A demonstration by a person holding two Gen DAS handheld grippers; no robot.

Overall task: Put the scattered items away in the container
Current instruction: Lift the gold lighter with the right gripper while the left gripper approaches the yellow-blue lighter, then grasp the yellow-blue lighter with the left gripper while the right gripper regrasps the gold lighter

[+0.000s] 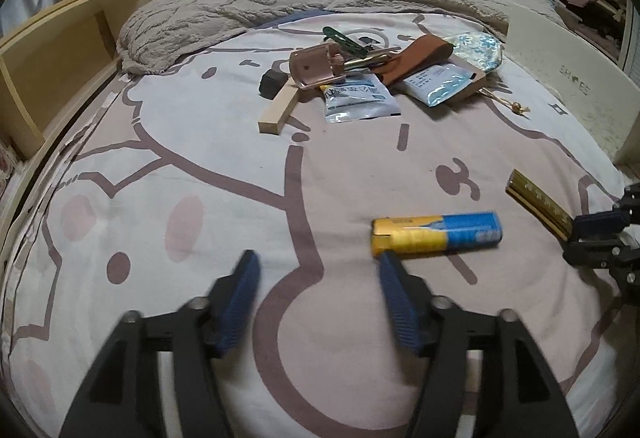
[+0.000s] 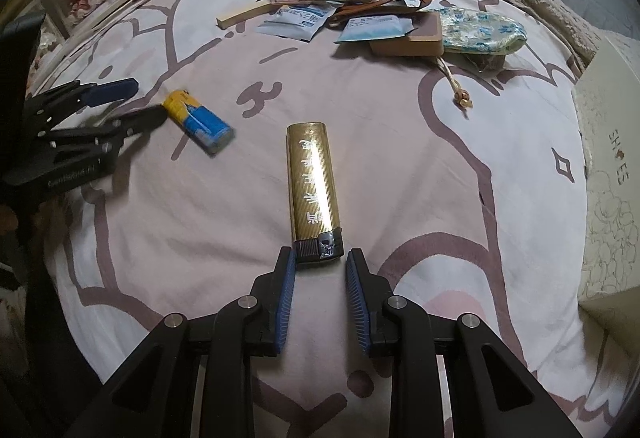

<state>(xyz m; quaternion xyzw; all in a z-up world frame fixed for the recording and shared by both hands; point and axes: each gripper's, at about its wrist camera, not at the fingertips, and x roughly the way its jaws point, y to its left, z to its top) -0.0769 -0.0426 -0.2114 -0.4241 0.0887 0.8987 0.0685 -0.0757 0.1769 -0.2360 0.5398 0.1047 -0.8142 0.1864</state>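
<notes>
The right gripper point(image 2: 320, 258) is lined up on the gold lighter point(image 2: 313, 190) lying on the bedsheet point(image 2: 400, 158) — fingers apart, straddling its dark cap end, evidently for a squeeze across the narrow width. The left gripper point(image 1: 318, 266), fingers spread and empty, is set just beside the yellow-and-blue battery pack point(image 1: 436, 234). The shoebox point(image 2: 612, 166) — presumably the container — is stationed at the right.
</notes>
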